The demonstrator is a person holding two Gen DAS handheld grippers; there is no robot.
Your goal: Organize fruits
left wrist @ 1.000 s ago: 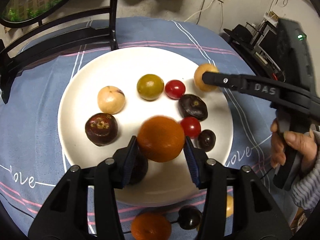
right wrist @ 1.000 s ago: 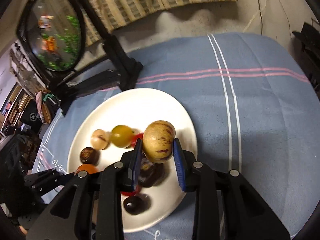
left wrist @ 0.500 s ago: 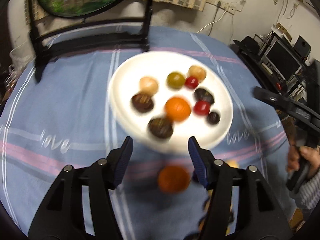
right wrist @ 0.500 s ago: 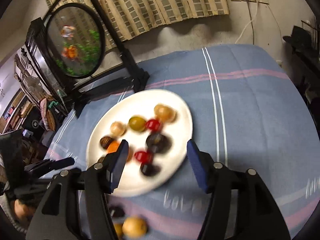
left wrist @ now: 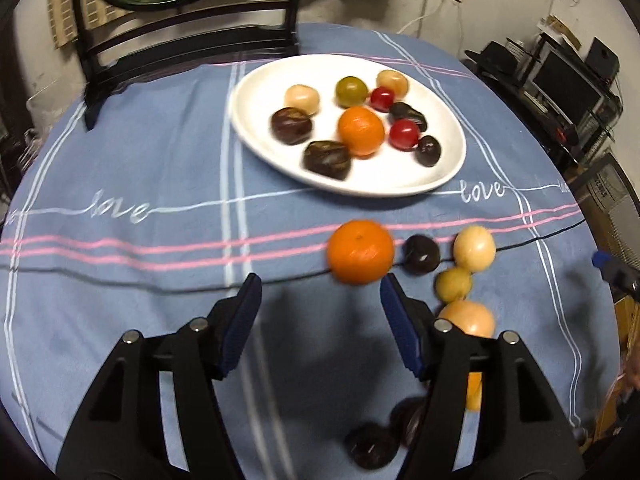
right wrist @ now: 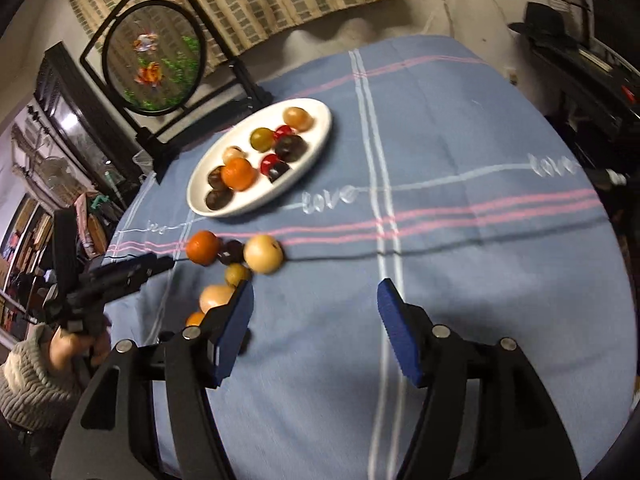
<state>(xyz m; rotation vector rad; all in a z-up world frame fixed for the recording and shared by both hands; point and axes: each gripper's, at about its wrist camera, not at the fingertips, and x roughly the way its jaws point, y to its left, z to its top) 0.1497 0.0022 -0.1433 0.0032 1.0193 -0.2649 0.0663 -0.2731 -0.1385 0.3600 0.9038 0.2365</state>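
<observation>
A white plate (left wrist: 256, 136) sits toward the far side of the round tabletop (left wrist: 120, 168), which is covered in a blue cloth with pink and white stripes. On the plate lie a mandarin orange (left wrist: 361, 130), two red cherry tomatoes (left wrist: 404, 134), a green-yellow fruit (left wrist: 351, 91), two pale tan fruits and several dark brown ones. Nearer, off the plate, loose fruit rests on the cloth — a second mandarin (left wrist: 360, 256), a dark fruit (left wrist: 421, 254) just right of it, a pale round fruit (left wrist: 474, 248) further right, then a small yellow one (left wrist: 453, 284) and more trailing toward the near edge.

The left hand-held gripper (left wrist: 320, 320) points steeply down at the cloth; its blue-padded jaws are spreading apart with nothing between them, the loose mandarin lying just beyond the right fingertip. The right hand-held gripper (right wrist: 314, 326) is also tilted downward over bare cloth to the right of the loose fruit, its jaws opening and empty.

In the right wrist view the left hand (right wrist: 70, 346), in a grey knitted sleeve (right wrist: 28, 384), grips the other tool's handle at the near left edge. A black-framed round screen (right wrist: 154, 58) stands at the far left of the tabletop.
</observation>
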